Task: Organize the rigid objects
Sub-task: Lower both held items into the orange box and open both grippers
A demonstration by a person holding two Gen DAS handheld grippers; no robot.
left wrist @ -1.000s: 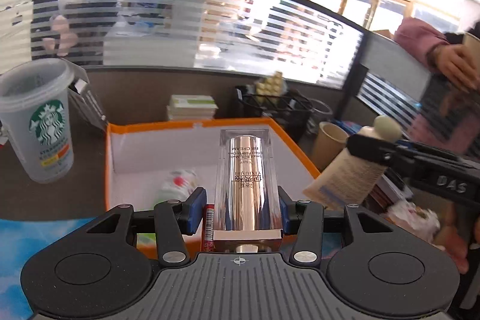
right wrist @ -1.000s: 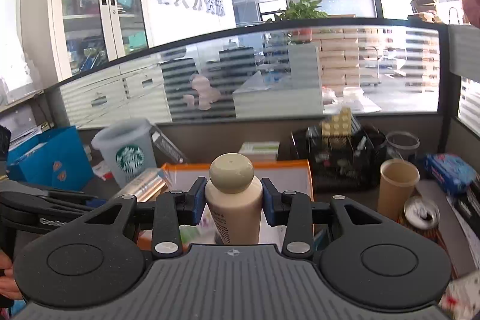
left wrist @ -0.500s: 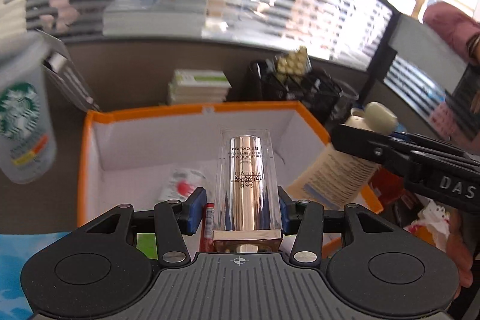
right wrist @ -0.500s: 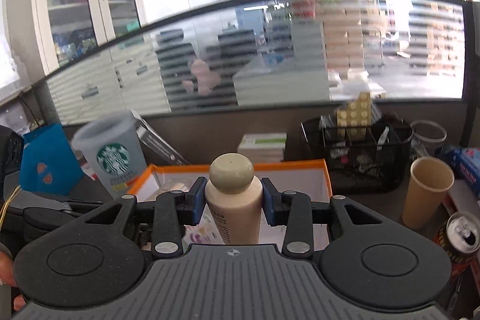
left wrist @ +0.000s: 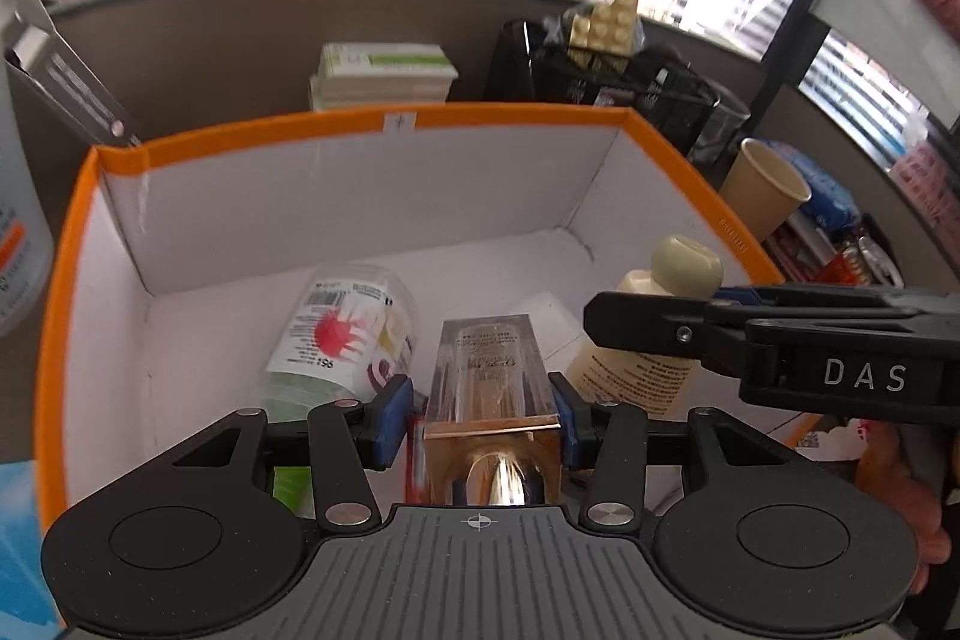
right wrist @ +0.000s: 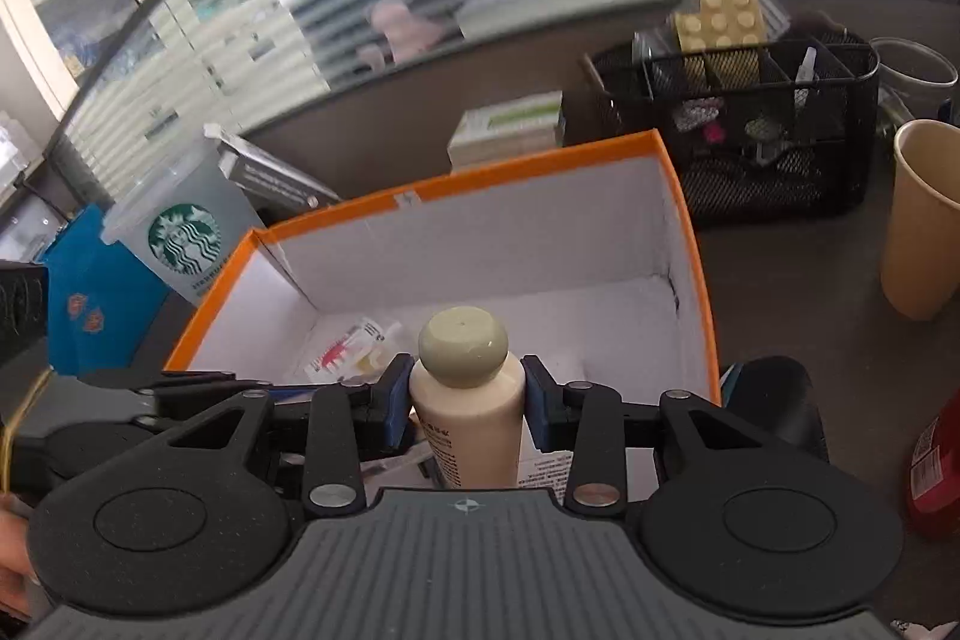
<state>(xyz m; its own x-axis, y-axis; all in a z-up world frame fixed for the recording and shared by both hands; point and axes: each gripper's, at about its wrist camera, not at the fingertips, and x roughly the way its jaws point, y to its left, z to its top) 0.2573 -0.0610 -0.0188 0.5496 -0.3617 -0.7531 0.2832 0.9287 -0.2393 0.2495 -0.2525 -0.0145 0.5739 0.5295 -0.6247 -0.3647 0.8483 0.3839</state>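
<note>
While both loads hang over the orange box [left wrist: 372, 124] for depositing, I note the left gripper [left wrist: 480, 415] pinching the clear cosmetic case [left wrist: 489, 376] and the right gripper [right wrist: 465, 397] pinching the cream bottle [right wrist: 465, 400] (neither released).

Two wrist fisheyes — close, angled down — both over one orange box [left wrist: 384, 124] [right wrist: 540, 157].

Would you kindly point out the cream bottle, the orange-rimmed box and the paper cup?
cream bottle [right wrist: 468, 418]: right wrist view, on its body below the cap.
orange-rimmed box [right wrist: 510, 169]: right wrist view, on its far rim.
paper cup [right wrist: 921, 232]: right wrist view, on its side wall.
</note>
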